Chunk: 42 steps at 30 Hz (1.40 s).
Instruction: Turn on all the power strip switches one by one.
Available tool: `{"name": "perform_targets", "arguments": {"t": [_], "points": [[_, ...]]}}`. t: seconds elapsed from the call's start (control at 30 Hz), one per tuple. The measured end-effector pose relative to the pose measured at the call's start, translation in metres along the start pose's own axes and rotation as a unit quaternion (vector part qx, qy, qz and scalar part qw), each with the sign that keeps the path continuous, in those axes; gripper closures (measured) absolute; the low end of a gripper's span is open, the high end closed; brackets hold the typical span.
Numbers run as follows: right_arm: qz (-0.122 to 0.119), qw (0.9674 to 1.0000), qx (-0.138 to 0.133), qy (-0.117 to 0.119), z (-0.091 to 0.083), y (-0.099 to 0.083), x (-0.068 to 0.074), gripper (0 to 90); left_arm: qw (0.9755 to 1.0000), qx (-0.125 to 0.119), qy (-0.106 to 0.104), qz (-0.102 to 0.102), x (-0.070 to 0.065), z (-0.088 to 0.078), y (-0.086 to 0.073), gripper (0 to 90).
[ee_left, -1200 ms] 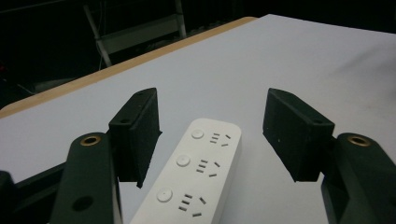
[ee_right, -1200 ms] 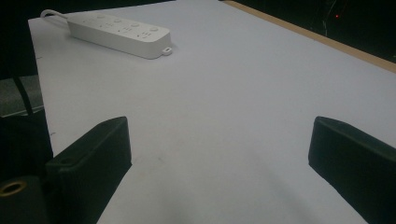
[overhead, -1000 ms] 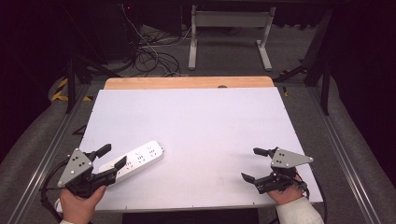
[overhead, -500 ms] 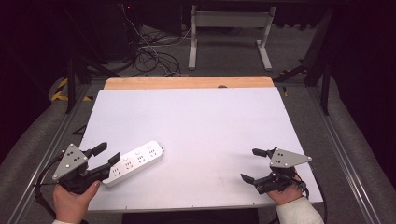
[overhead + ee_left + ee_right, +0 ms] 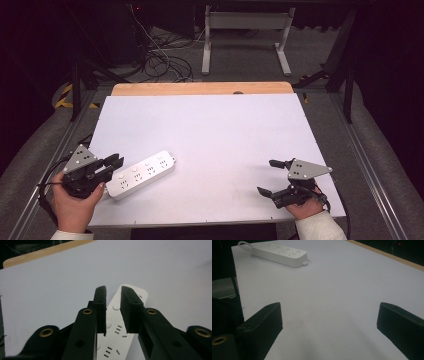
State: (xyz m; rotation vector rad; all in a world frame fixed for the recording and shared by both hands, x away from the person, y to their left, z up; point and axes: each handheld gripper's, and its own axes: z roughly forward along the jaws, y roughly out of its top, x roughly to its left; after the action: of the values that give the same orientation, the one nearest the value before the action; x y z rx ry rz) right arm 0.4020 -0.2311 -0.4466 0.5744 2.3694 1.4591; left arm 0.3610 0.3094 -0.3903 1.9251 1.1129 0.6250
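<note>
We see the left gripper [image 5: 111, 165] low at the near left corner of the white table [image 5: 215, 130], held in a hand [image 5: 74, 207] that comes in over the near edge; its jaws have just been closing, and in the left gripper view they stand narrow over the near end of the white power strip [image 5: 117, 327], one jaw along each long side of it; whether the pads already press on the strip's sides we cannot tell, since a thin gap seems to show beside one jaw; in the high view the power strip [image 5: 141, 174] lies flat on the table near the left edge, slanting from the near left up toward the middle, with its near end between those jaws; at the near right corner the right gripper [image 5: 270, 177] rests in the other hand [image 5: 304, 206], its jaws spread wide with nothing but bare table between them, well apart from the strip; farther off, a strip of bare wood [image 5: 200, 89] runs along the table's far edge.
</note>
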Motion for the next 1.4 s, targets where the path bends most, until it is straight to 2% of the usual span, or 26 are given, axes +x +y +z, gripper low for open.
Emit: {"name": "perform_targets", "arguments": {"t": [0.07,0.17,0.2,0.23,0.3,0.53,0.57,0.6,0.67,0.77,0.83,0.87,0.93,1.0,1.07,1.17,1.2,1.23,1.27,1.3,1.33,1.4], "points": [[0.0,1.0,0.001,0.001,0.0,0.0,0.0,6.5,0.9998,0.017,0.01,-0.007,0.003,0.005,0.002,82.7],[-0.002,1.0,0.002,0.002,0.001,0.0,0.0,6.5,0.9989,0.045,0.008,-0.013,0.008,0.011,0.004,89.4],[-0.002,1.0,0.002,0.003,0.001,0.0,0.0,6.6,0.9989,0.045,0.008,-0.013,0.008,0.011,0.004,89.5],[-0.002,1.0,0.002,0.003,0.001,0.0,0.0,6.5,0.998,0.06,0.008,-0.017,0.009,0.014,0.005,89.6],[-0.002,1.0,0.001,0.005,0.001,0.0,0.0,6.6,0.9973,0.071,0.0,-0.017,0.012,0.016,0.005,89.6],[-0.003,1.0,0.0,0.007,0.001,0.0,0.0,6.7,0.9948,0.1,-0.004,-0.017,0.018,0.021,0.005,89.8],[-0.003,1.0,0.0,0.007,0.001,0.0,0.0,6.7,0.9942,0.106,-0.008,-0.018,0.019,0.022,0.005,89.8],[-0.003,1.0,0.001,0.007,0.001,0.0,0.0,6.7,0.9923,0.122,-0.015,-0.017,0.022,0.023,0.006,89.8],[-0.003,1.0,0.001,0.008,0.001,0.0,0.001,6.7,0.9914,0.129,-0.015,-0.014,0.022,0.024,0.006,89.8],[-0.003,1.0,0.001,0.008,0.001,0.0,0.001,6.7,0.9903,0.139,-0.002,-0.005,0.019,0.025,0.006,89.8],[-0.003,1.0,0.001,0.009,0.001,0.0,0.0,6.7,0.9881,0.154,-0.002,0.0,0.019,0.027,0.006,89.8],[-0.003,1.0,0.001,0.009,0.001,0.0,0.0,6.7,0.9858,0.168,0.004,0.007,0.019,0.029,0.006,89.8],[-0.002,0.9999,0.001,0.01,0.001,0.0,0.0,6.7,0.9849,0.173,0.004,0.006,0.018,0.03,0.006,89.9],[-0.002,0.9999,0.002,0.01,0.002,0.0,0.0,6.7,0.9824,0.186,0.013,0.013,0.018,0.033,0.005,89.9],[-0.002,0.9999,0.002,0.01,0.001,0.0,0.0,6.7,0.9797,0.199,0.011,0.017,0.018,0.036,0.005,89.9],[-0.002,0.9999,0.002,0.01,0.001,0.0,0.0,6.7,0.976,0.218,0.005,0.009,0.019,0.039,0.004,89.9],[-0.001,0.9999,0.001,0.011,0.002,0.0,0.0,6.7,0.9739,0.227,0.006,0.004,0.021,0.041,0.003,89.9],[-0.001,0.9999,0.001,0.011,0.002,0.0,0.0,6.7,0.9739,0.227,0.006,0.004,0.021,0.041,0.003,89.9],[-0.001,0.9999,0.001,0.012,0.002,0.0,0.0,6.7,0.972,0.235,0.005,-0.002,0.022,0.043,0.002,89.9],[-0.001,0.9999,0.001,0.012,0.002,0.0,0.0,6.7,0.972,0.235,0.005,-0.002,0.022,0.043,0.002,89.9],[-0.001,0.9999,0.001,0.012,0.002,0.0,0.0,6.7,0.9698,0.243,0.004,-0.014,0.024,0.046,0.0,89.9],[-0.001,0.9999,0.001,0.012,0.002,0.0,0.001,6.7,0.9692,0.246,0.003,-0.015,0.025,0.047,-0.001,89.8]]}}
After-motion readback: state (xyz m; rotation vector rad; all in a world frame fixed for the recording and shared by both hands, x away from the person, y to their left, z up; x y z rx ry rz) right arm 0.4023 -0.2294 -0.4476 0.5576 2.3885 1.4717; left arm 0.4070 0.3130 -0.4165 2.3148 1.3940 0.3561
